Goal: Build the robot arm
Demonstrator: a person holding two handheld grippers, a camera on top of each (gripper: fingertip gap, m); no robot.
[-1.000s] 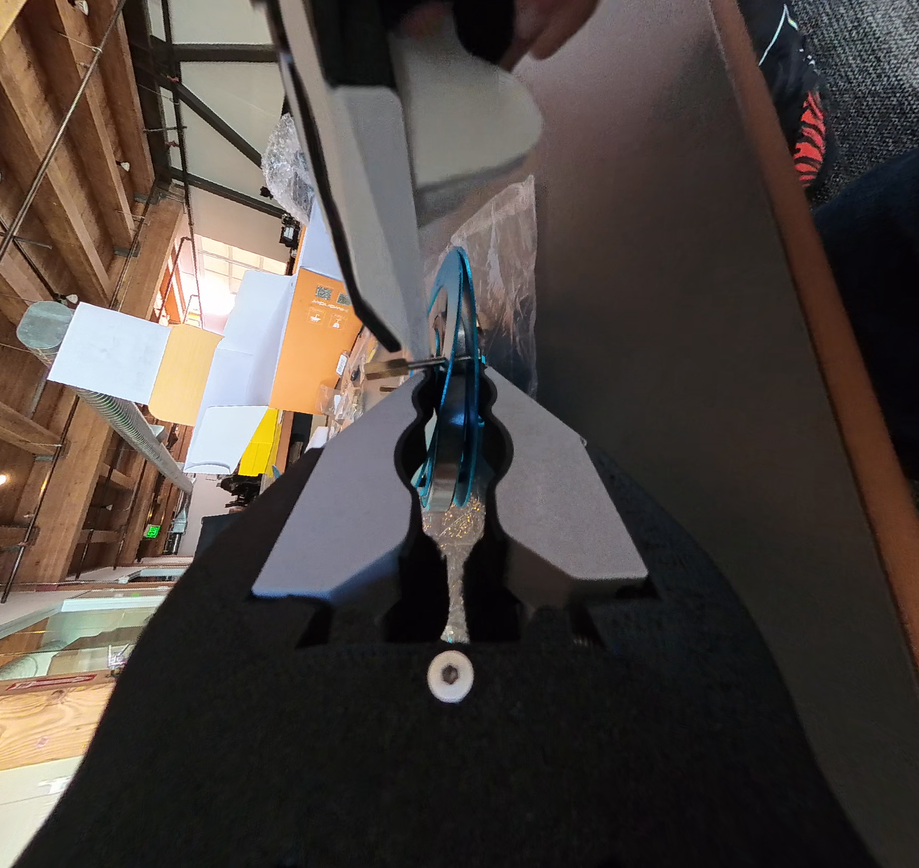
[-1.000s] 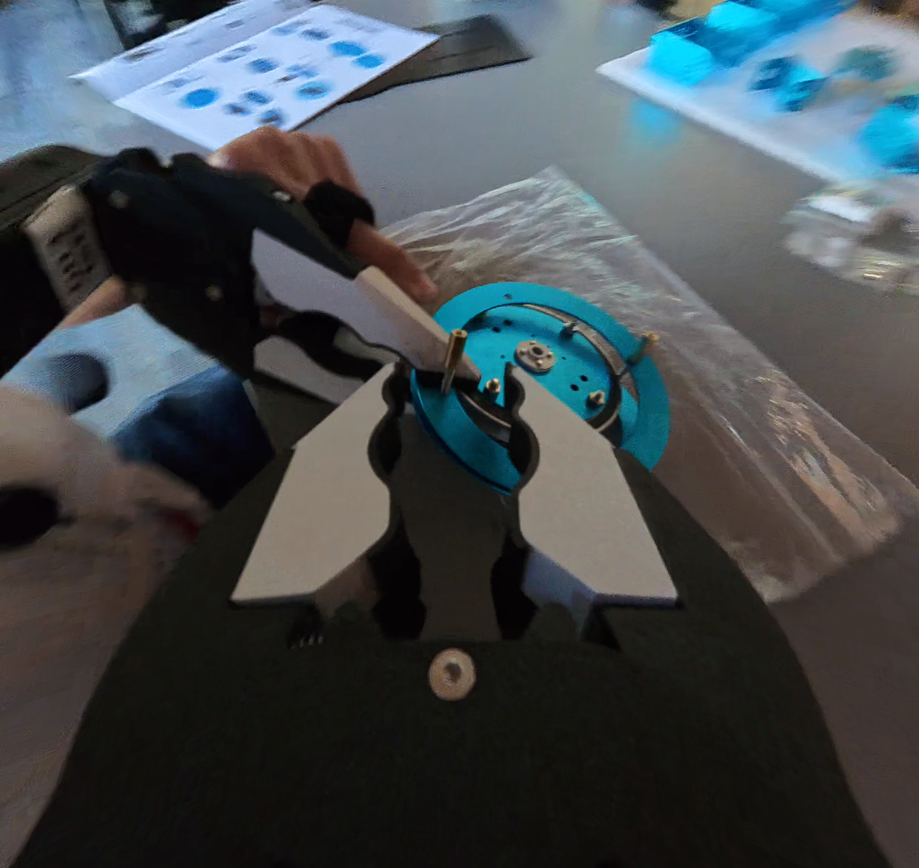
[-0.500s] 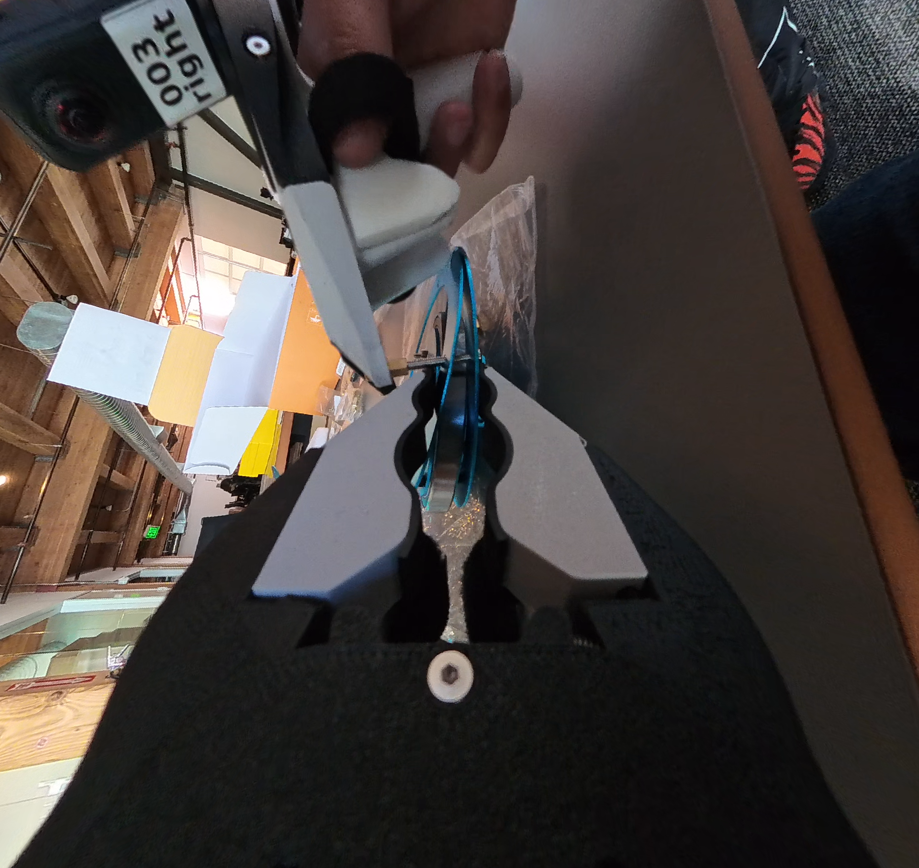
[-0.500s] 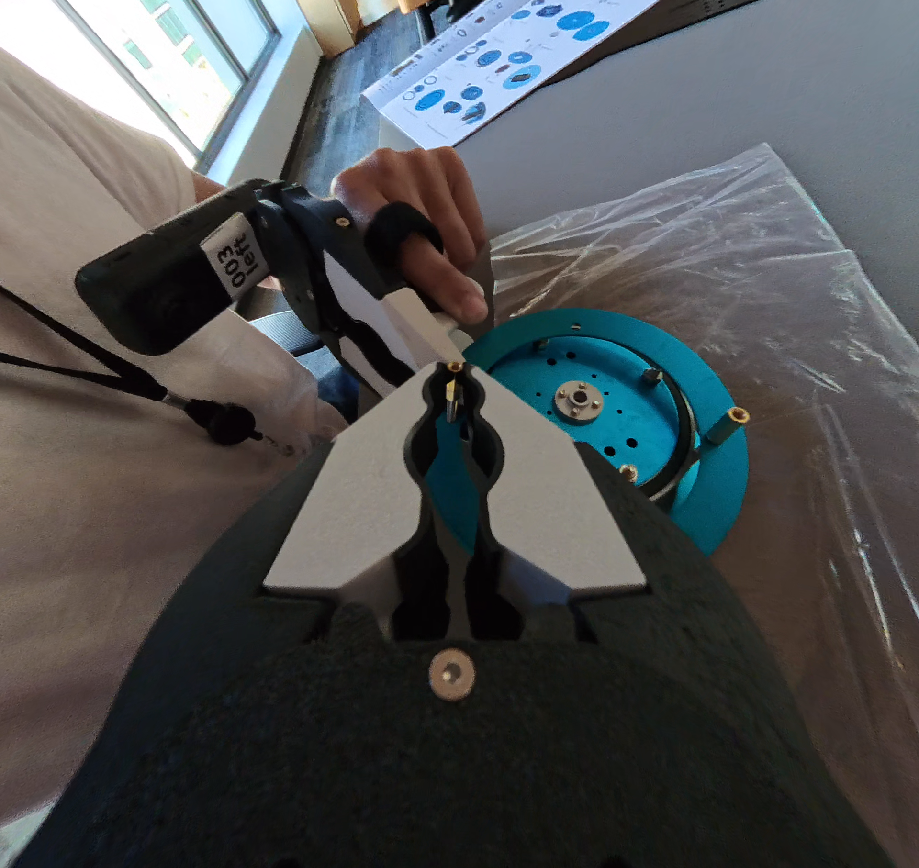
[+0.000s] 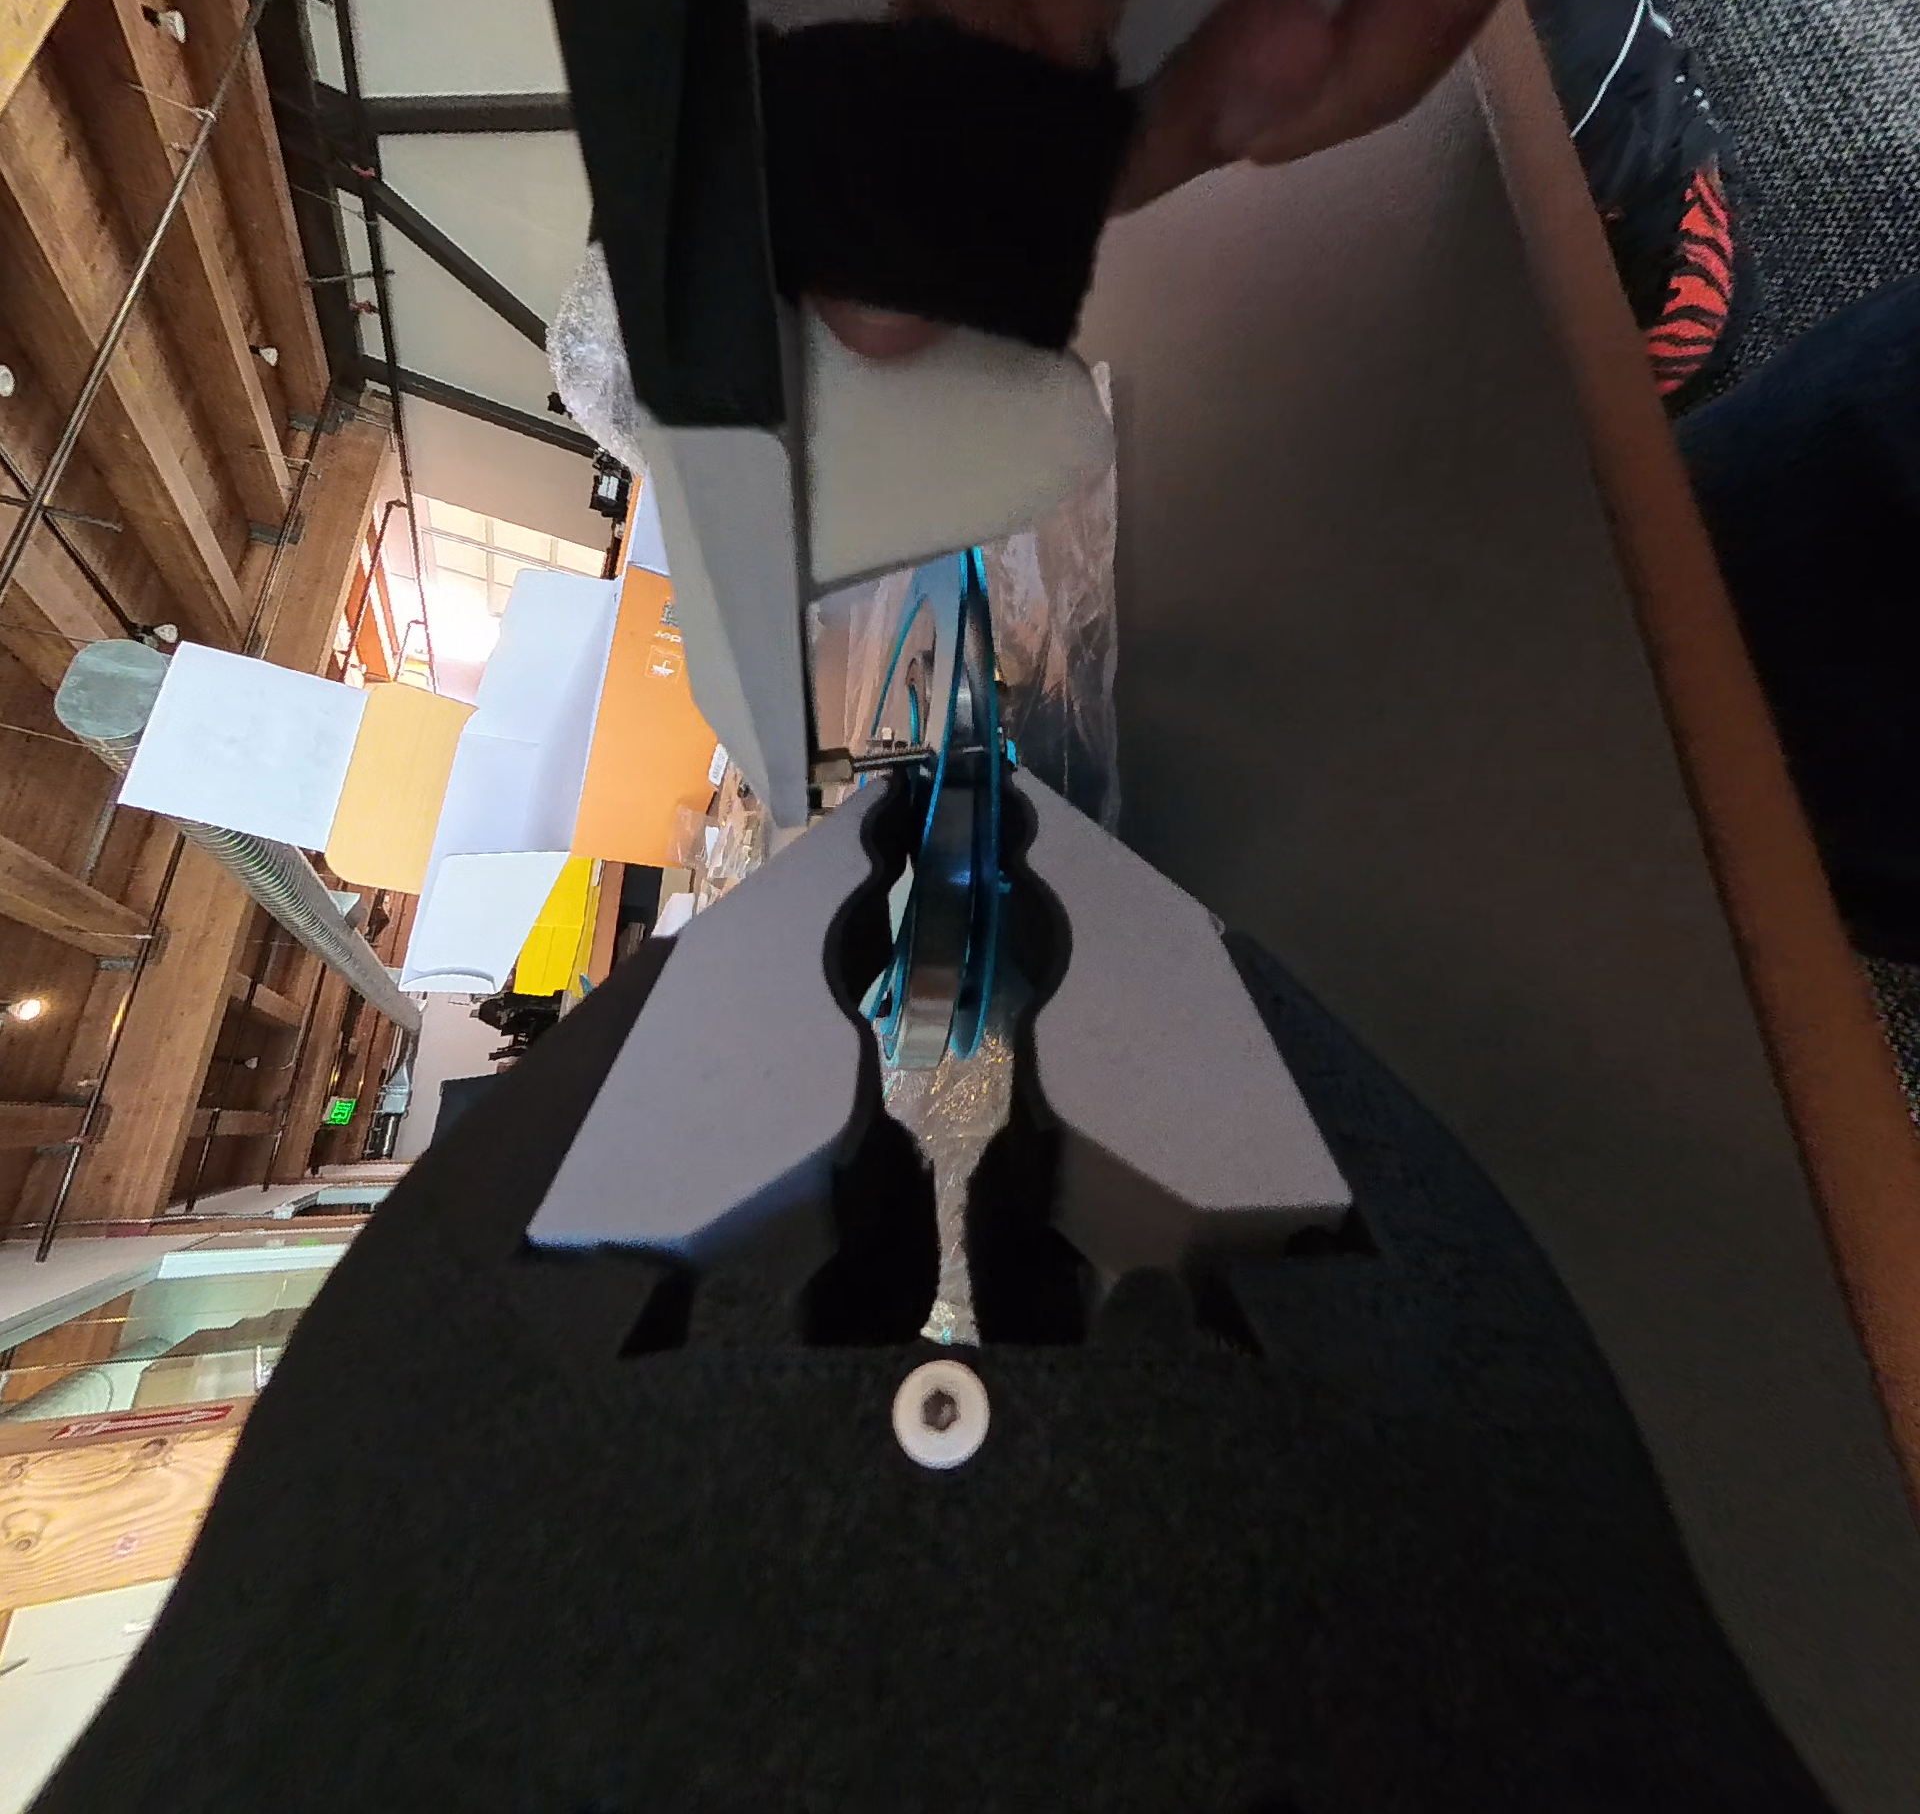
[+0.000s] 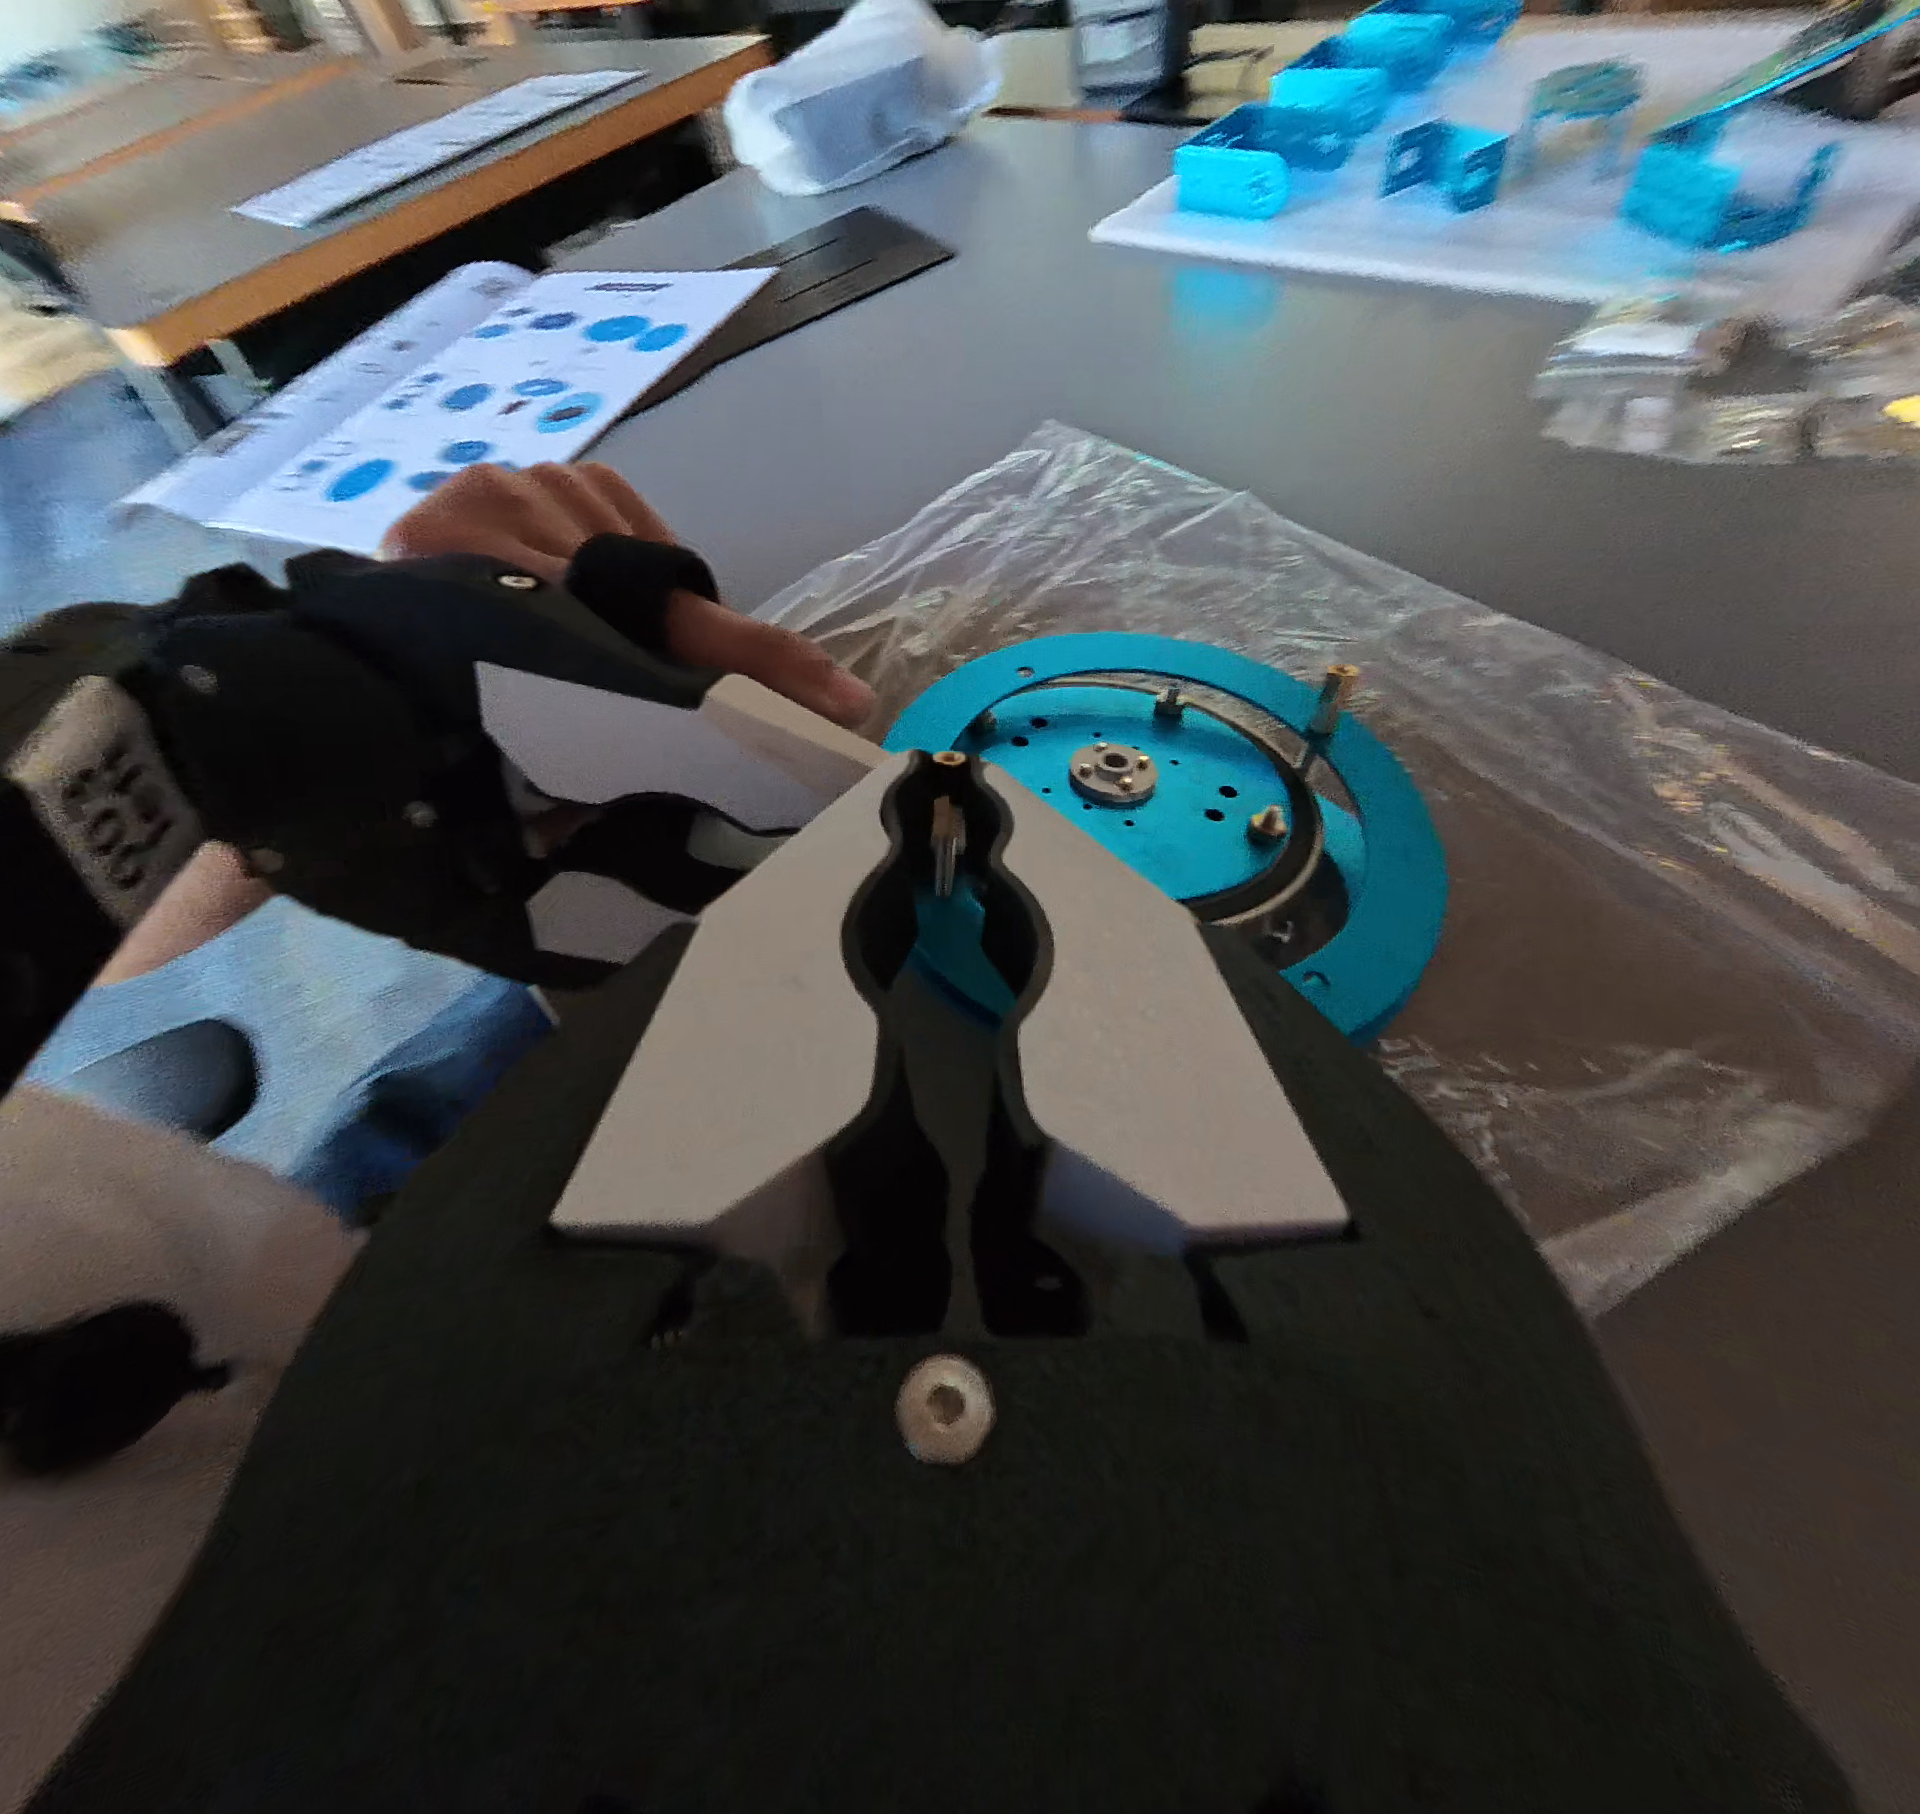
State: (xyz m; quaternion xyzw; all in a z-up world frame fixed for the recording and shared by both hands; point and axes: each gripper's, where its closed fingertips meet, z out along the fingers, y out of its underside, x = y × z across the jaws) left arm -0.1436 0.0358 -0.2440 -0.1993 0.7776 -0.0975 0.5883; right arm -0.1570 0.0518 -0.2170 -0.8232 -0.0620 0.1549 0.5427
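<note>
Blue disc [image 6: 1184, 808] w/ brass standoffs on plastic bag [image 6: 1558, 777].

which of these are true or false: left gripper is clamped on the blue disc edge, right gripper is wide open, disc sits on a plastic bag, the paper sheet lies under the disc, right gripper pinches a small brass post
1. The left gripper is clamped on the edge of the blue disc. True.
2. The right gripper is wide open. False: its fingers are nearly together.
3. The disc sits on a clear plastic bag. True.
4. The printed paper sheet lies under the disc. False: it lies apart, farther back on the grey table.
5. The right gripper pinches a small brass post. True.
</note>
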